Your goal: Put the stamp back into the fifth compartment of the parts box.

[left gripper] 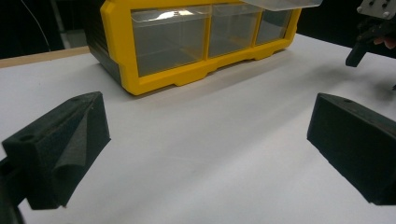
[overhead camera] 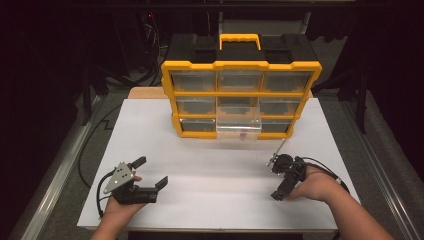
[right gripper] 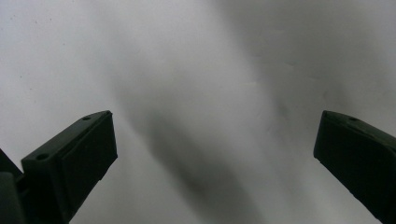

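Left gripper (overhead camera: pixel 151 171): jaws wide apart, nothing held
Right gripper (overhead camera: pixel 276 178): jaws wide apart, nothing held, aimed at counter (overhead camera: pixel 210 200)
Organiser (overhead camera: pixel 240 95): centre bottom drawer (overhead camera: pixel 239 126) pulled out

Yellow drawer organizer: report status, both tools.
Left tool open, empty. Right tool open over bare white table. Yellow drawer organizer: clear bottom-middle drawer pulled out. Nothing in the way.

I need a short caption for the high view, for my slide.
Two open hand-held grippers, left and right, rest before a yellow drawer organizer with one drawer pulled out.

Yellow-framed organizer (overhead camera: pixel 240 95) upright at the desk's far edge, clear bottom-middle drawer (overhead camera: pixel 239 128) pulled out, other drawers shut
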